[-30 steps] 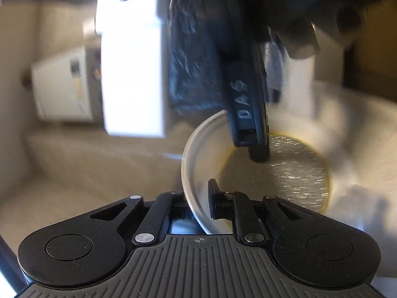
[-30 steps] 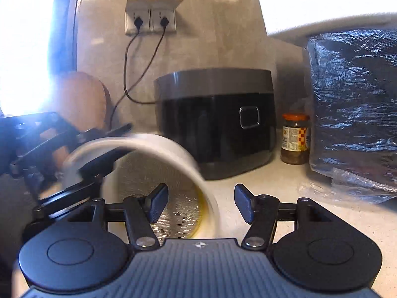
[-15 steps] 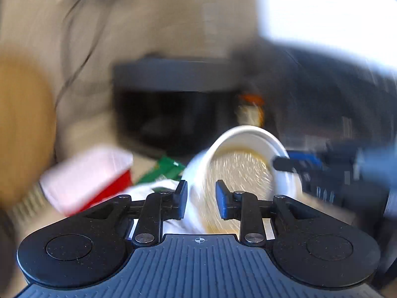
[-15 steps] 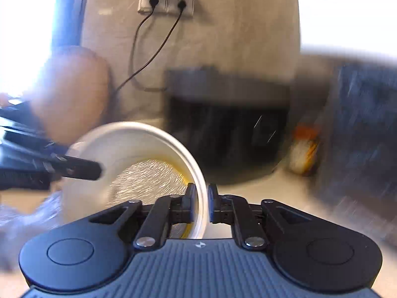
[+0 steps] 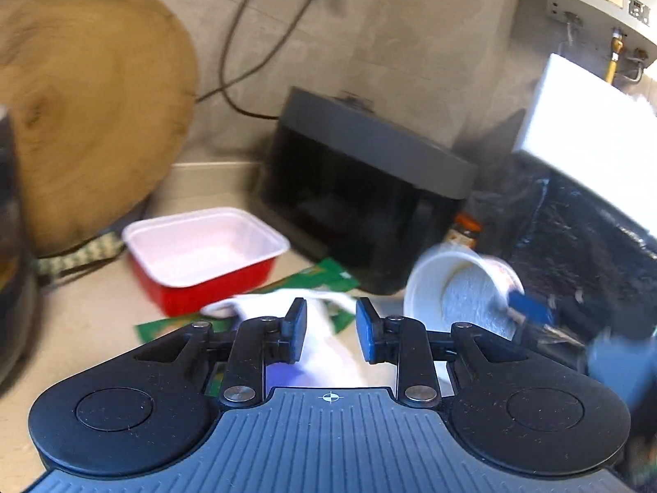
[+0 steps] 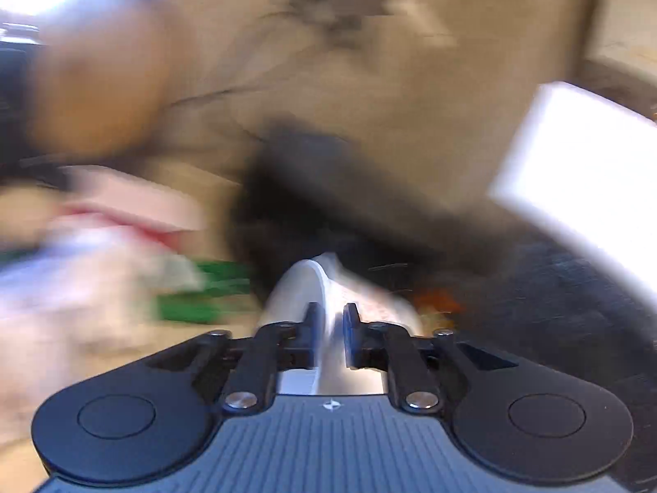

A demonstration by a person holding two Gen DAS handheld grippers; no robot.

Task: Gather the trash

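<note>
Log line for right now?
left gripper: just opened, empty | right gripper: jaws just opening, paper cup rim between

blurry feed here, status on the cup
left claw just opened, empty. right claw just opening, cup rim between its jaws, grip unclear. black bag close beside cup.

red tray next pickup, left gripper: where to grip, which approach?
Judging from the left wrist view: take the red tray by its near long wall, one finger inside and one outside, coming from above. It sits upright and open-topped, looks empty, and its thin flared white rim suits a pinch. The left gripper is open with nothing held. The tray looks too wide to span.
</note>
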